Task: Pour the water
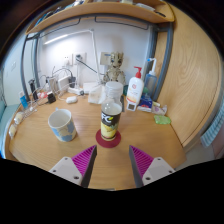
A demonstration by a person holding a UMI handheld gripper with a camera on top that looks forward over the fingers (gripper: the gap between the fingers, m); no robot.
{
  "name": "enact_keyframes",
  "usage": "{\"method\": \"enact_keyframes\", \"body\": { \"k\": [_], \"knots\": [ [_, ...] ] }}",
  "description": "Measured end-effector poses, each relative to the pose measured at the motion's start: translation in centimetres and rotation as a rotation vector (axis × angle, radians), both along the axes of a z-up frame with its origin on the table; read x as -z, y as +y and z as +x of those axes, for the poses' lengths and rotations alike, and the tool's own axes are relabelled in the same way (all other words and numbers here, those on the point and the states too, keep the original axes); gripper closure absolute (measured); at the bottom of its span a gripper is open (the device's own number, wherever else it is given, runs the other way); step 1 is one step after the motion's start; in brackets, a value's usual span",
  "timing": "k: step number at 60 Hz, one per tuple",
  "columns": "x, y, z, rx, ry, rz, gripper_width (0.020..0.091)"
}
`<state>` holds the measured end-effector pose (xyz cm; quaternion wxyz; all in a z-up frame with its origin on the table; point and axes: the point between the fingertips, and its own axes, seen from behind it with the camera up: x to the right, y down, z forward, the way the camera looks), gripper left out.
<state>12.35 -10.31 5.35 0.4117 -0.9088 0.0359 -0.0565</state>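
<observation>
Mug (62, 124): on the worktop (150, 140), left of the bottle.
Bottle (110, 113): upright on a red coaster (108, 139), long axis vertical, straight ahead of the jaws.
Gripper (112, 160): jaws open, holding nothing, short of the bottle.

can (111, 122) on coaster (108, 140) just ahead of fingers, mug (62, 124) left, bottle (112, 93) behind

Office or lab, cluttered wooden desk (150, 140)
</observation>
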Motion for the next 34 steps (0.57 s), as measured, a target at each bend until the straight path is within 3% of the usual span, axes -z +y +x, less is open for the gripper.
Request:
{"method": "enact_keyframes", "body": {
  "k": [11, 34],
  "knots": [
    [-4.6, -2.5, 0.1, -0.055, 0.059, -0.013, 0.0474],
    [-9.4, -3.0, 2.2, -0.02, 0.121, 0.03, 0.0477]
  ]
}}
